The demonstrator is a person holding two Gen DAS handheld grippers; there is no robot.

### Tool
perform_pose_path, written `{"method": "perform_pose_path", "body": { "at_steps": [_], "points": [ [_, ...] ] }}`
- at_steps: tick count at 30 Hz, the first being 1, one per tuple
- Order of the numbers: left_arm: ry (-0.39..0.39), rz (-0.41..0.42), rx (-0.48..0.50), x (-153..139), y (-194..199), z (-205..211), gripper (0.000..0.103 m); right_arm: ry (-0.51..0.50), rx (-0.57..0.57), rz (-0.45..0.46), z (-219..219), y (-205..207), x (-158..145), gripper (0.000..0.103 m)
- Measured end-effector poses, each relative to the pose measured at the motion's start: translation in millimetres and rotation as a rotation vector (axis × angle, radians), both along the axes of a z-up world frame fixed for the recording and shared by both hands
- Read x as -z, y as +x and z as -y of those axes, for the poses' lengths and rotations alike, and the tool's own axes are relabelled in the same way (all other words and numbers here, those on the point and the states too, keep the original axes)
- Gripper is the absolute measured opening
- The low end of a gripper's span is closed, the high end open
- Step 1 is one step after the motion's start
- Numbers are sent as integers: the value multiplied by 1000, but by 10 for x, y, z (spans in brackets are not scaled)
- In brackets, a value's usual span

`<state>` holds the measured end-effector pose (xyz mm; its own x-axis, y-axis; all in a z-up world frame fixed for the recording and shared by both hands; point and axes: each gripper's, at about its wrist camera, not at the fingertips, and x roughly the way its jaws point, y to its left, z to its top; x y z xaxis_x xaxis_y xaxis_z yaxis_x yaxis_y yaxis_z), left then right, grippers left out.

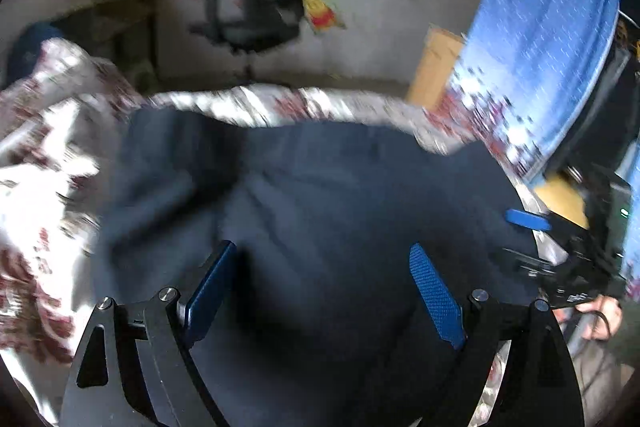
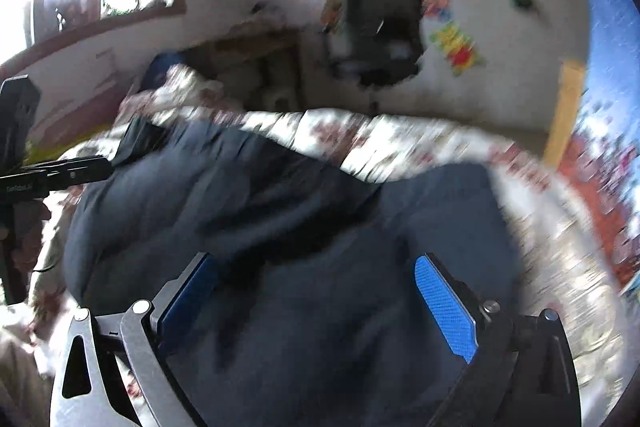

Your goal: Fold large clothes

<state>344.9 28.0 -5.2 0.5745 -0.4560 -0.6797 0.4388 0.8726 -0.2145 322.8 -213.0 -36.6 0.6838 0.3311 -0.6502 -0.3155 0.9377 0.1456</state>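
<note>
I take the dark garment [image 1: 320, 207] as my landmark: a large navy piece spread on the flowered bedspread [image 1: 40, 187], filling the middle of both views, its far edge near the far edge of the bed.

To the left of the garment the bedspread lies rumpled and bright. Over the garment's near part my left tongs [image 1: 322, 291] stand spread wide, blue pads apart, nothing between them but the cloth lying underneath — they pinch nothing. Right of the garment my other pair's blue pad [image 1: 527, 219] shows at the cloth's edge, with the blue blanket [image 1: 548, 27] hanging beyond it.

From the right hand's camera, my left tongs' black frame [image 2: 56, 173] pokes in at the garment's left end. My right tongs [image 2: 322, 303] are also spread wide over the garment [image 2: 280, 227], which bunches in a thick ridge across its middle; no cloth is pinched.

I judge that a fold has just been laid down and let go, so I am between folds. The next move calls for picking two matching points on an edge, closing both pairs on the cloth together, and flattening that ridge.

Writing: a small white mark on the black frame at the garment's left is too blurred to read — nothing else is legible. The office chair [image 2: 380, 27] stands beyond the garment by the wall
</note>
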Motion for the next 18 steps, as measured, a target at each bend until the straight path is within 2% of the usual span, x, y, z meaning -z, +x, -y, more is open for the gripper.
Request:
{"method": "perform_pose_path", "body": {
  "at_steps": [2, 5, 10, 18],
  "points": [
    [47, -2, -10, 84, 56, 58, 84, -9, -16, -42, -70, 76, 155, 100],
    [119, -1, -47, 153, 237, 134, 84, -35, -12, -39, -120, 211, 245, 100],
    [177, -36, -103, 263, 564, 213, 89, -42, -6, -93, -183, 641, 304, 103],
    [156, -55, -183, 431, 835, 7, 90, -41, -4, -170, -207, 1107, 406, 103]
  ]
}}
